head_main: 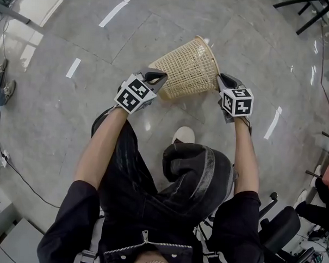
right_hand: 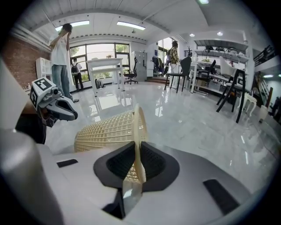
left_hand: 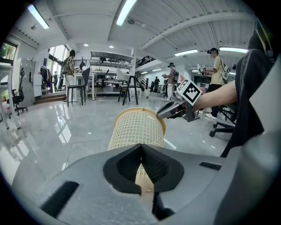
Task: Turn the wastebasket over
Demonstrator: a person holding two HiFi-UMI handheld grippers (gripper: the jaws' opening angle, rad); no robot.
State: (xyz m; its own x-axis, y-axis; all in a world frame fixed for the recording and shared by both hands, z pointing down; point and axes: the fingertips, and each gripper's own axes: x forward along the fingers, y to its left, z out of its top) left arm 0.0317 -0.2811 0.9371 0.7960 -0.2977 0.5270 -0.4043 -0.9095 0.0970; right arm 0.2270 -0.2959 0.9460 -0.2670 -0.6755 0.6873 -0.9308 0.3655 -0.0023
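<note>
Wastebasket (head_main: pixel 189 69): cream plastic mesh, matt. Floor (head_main: pixel 57 96): polished grey tile, glossy, reflective.

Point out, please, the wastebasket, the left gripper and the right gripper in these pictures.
wastebasket (head_main: pixel 190 69), head view, on its mesh side wall.
left gripper (head_main: pixel 157 76), head view, at its jaw tips, by the basket's narrow base end.
right gripper (head_main: pixel 223 79), head view, at its jaw tips, on the basket's rim.
</note>
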